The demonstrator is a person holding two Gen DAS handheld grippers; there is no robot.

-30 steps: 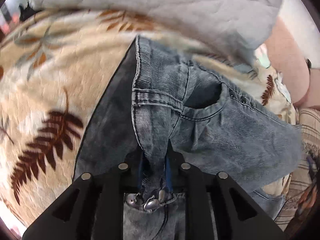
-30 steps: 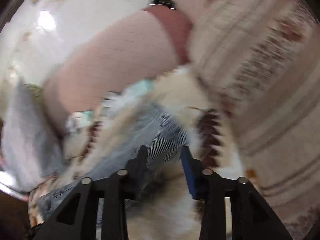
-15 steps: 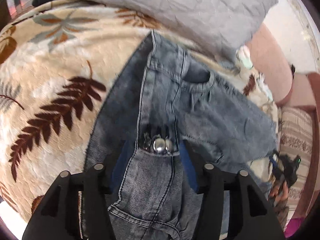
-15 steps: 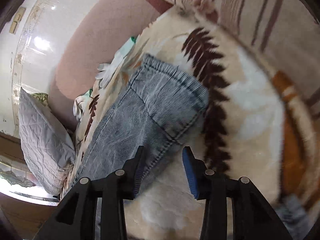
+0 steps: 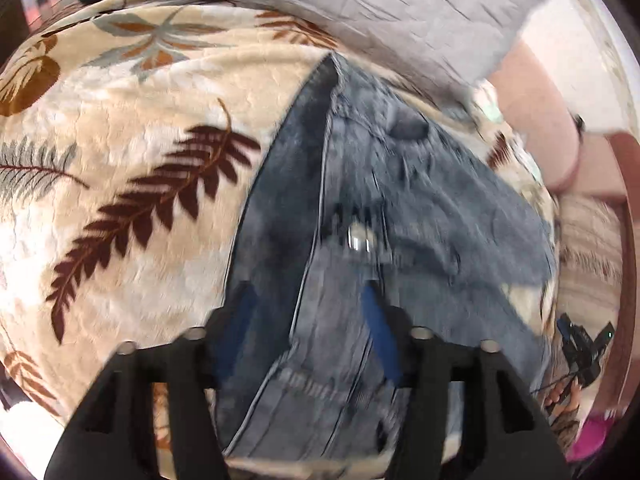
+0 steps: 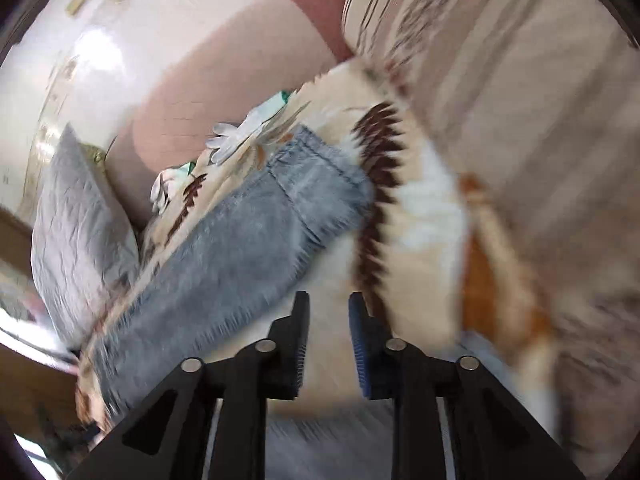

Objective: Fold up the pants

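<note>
Grey-blue denim pants (image 5: 420,216) lie on a cream leaf-print blanket (image 5: 132,132), folded lengthwise, waist and metal button (image 5: 360,238) toward me. My left gripper (image 5: 308,316) is open and empty, hovering above the waist. In the right wrist view the leg end with its hem (image 6: 320,184) lies flat on the blanket (image 6: 420,232). My right gripper (image 6: 329,320) is open and empty, just off the hem, above bare blanket. Both views are motion-blurred.
A grey quilted pillow (image 5: 392,12) lies behind the pants; it also shows in the right wrist view (image 6: 76,216). A pink headboard (image 6: 224,88) and a striped beige cushion (image 6: 500,80) border the bed. The right gripper and hand (image 5: 580,352) show at the far leg end.
My left gripper let go of the waistband, opened wide and pulled back. My right gripper drew away from the hem, which now lies flat on the blanket.
</note>
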